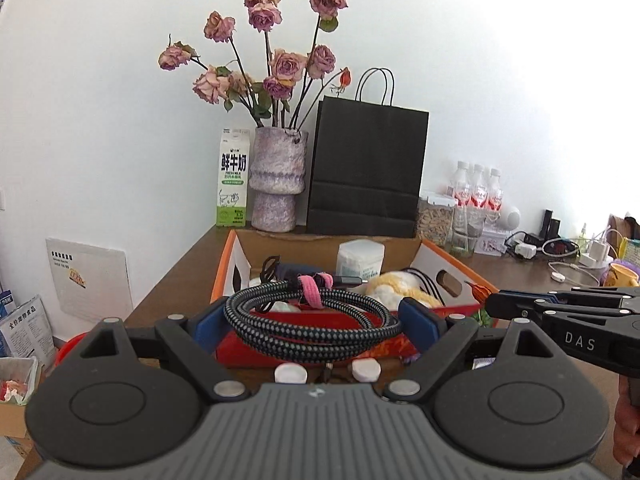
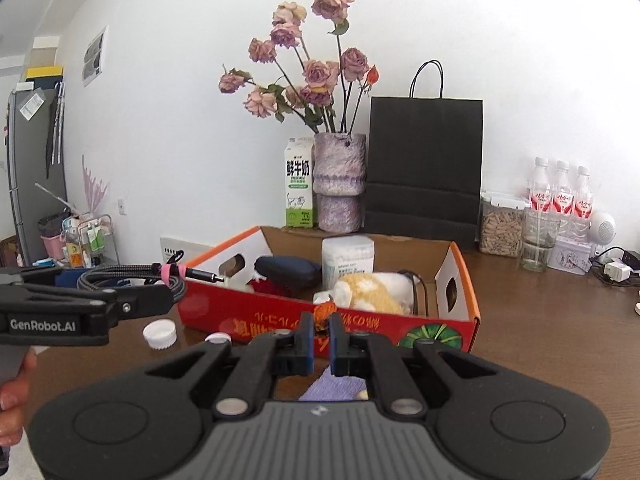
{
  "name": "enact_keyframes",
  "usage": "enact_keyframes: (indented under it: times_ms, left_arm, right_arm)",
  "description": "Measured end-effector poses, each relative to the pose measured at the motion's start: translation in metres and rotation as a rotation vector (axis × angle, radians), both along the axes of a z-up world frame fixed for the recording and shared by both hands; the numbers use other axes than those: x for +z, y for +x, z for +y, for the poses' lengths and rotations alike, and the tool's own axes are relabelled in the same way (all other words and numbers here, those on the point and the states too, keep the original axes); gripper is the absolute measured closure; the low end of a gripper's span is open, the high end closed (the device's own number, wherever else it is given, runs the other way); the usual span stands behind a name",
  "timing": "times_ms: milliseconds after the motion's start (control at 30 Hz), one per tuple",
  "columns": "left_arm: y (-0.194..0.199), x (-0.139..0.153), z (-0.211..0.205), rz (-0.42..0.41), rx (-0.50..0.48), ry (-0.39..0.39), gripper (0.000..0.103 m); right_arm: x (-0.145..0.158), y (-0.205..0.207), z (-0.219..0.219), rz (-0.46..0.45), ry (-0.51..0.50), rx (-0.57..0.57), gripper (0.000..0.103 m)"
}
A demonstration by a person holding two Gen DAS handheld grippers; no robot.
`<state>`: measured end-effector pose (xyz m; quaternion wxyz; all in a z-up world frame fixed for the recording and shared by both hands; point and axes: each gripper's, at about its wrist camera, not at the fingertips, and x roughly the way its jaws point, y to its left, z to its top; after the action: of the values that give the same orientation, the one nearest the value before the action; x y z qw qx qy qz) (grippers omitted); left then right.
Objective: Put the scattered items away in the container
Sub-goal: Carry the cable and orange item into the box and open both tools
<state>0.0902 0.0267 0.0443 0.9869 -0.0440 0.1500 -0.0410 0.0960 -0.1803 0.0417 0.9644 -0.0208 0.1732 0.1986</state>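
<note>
Left gripper [image 1: 316, 322] jaws wide, clamped across coiled cable [image 1: 312, 312] — box [image 2: 328, 326] straight ahead, just beyond. Right gripper [image 2: 321, 334] pinches small orange item [image 2: 324, 312] at box's near wall; caps [image 2: 160, 334] remain on table.

A lived-in home room with a brown wooden table [image 2: 540, 320] against a plain white wall. On it stand a mottled purple ceramic vase of dried pink roses [image 2: 339, 182], a green-and-white milk carton [image 2: 298, 184], a black paper shopping bag [image 2: 425, 168] and three plastic water bottles [image 2: 560, 192].
</note>
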Motion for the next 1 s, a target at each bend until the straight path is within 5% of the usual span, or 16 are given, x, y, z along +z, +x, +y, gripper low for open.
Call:
enact_keyframes:
  times_ms: [300, 600, 1000]
  left_arm:
    - [0.065, 0.015, -0.004, -0.037, 0.065, -0.017, 0.013]
    - [0.135, -0.004, -0.017, -0.024, 0.083, -0.013, 0.013]
    - [0.154, -0.026, -0.02, 0.062, 0.102, 0.026, 0.012]
  right_arm:
    - [0.011, 0.07, -0.008, -0.023, 0.044, -0.082, 0.097]
    - [-0.004, 0.137, -0.01, -0.005, 0.075, -0.115, 0.097]
    - [-0.031, 0.155, -0.008, 0.071, 0.047, -0.137, 0.097]
